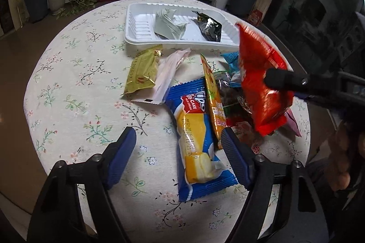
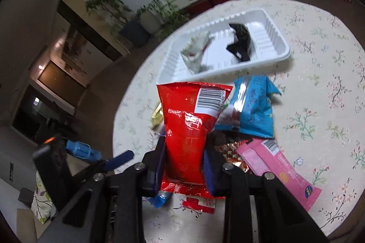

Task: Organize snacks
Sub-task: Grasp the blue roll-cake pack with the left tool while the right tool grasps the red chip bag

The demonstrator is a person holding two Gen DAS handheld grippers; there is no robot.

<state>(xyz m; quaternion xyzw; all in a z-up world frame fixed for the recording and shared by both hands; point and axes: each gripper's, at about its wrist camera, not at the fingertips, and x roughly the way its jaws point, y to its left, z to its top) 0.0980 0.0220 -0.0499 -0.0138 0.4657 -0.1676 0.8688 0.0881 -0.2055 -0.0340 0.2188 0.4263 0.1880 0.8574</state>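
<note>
A red snack packet (image 2: 187,129) stands lifted above the pile, and my right gripper (image 2: 184,160) is shut on its lower half. The left wrist view shows the same red packet (image 1: 260,74) tilted in the air at the right, with a black fingertip (image 1: 280,79) across it. My left gripper (image 1: 178,142) is open low over the table; a blue and yellow roll cake packet (image 1: 198,140) lies between its jaws, close to the right pad and well apart from the left one. A white tray (image 1: 182,44) at the far side holds a pale green packet (image 1: 168,26) and a black one (image 1: 209,28).
On the round floral tablecloth (image 1: 79,83) lie a gold packet (image 1: 143,71), a pale pink packet (image 1: 168,76) and an orange packet (image 1: 214,101). A light blue packet (image 2: 253,106) and a pink packet (image 2: 280,172) lie beside the pile. Potted plants and a low cabinet stand beyond.
</note>
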